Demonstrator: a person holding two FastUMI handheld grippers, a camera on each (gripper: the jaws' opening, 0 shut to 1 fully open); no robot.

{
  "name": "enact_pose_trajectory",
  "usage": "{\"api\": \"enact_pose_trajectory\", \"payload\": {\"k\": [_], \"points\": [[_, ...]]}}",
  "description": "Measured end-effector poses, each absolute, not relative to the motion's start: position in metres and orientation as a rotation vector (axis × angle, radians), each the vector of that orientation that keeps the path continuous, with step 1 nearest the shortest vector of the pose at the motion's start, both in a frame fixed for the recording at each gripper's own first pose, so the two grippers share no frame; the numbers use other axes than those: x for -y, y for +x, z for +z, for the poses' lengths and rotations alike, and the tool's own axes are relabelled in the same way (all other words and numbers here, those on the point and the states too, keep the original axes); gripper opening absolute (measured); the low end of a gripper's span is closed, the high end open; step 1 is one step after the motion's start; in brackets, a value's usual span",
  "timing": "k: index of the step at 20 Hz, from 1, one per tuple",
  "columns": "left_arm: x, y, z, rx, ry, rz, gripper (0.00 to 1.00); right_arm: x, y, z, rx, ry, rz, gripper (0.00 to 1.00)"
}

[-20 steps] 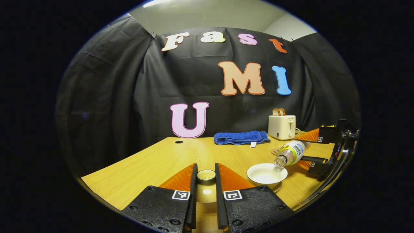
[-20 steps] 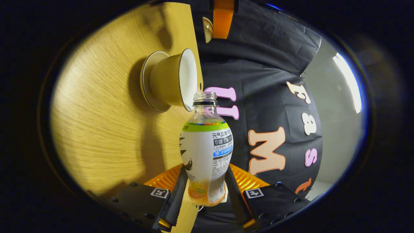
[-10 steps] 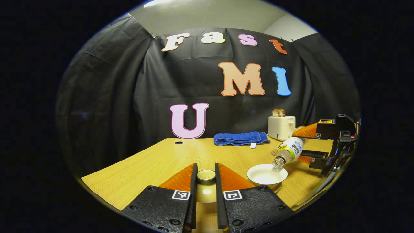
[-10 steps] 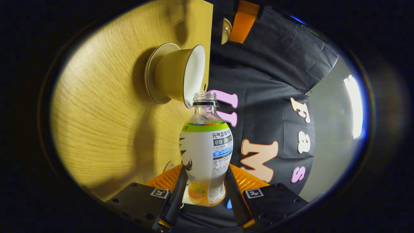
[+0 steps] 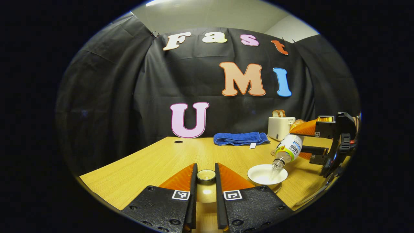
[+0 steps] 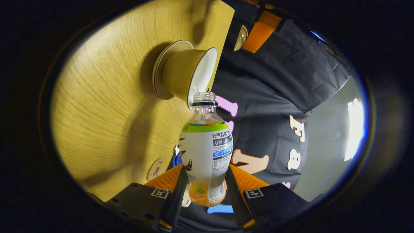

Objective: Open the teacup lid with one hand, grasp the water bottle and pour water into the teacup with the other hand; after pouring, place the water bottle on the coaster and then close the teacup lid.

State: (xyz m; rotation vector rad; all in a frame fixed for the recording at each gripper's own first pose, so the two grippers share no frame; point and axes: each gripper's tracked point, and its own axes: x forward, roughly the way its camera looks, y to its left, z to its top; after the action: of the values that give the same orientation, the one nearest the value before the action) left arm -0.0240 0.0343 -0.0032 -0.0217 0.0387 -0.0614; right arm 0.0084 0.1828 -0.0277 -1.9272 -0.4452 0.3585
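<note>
Blue towel [image 5: 241, 138], cream toaster [image 5: 280, 127]

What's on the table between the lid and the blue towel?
Nothing: in the left gripper view, only bare wooden table runs from the lid held in the jaws to the blue towel.

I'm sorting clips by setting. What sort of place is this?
Probably a staged kitchen-style recording booth: a black cloth backdrop behind a wooden table with a cream toaster and folded blue towel.
</note>
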Motion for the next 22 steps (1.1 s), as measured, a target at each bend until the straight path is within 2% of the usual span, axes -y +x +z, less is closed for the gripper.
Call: {"api": "enact_pose_trajectory", "payload": {"k": [13,22], "points": [[-0.0332,-0.0238,-0.0003,-0.038,-0.03,-0.059,0.23,-0.1889,0.0149,-0.017,0.545,-1.99,0.35,0.7],[-0.0265,-0.0236,-0.0001,-0.04,-0.036,-0.07,0.23,-0.1866,0.0161,-0.0239,0.481,-1.955,0.386,0.7]]}}
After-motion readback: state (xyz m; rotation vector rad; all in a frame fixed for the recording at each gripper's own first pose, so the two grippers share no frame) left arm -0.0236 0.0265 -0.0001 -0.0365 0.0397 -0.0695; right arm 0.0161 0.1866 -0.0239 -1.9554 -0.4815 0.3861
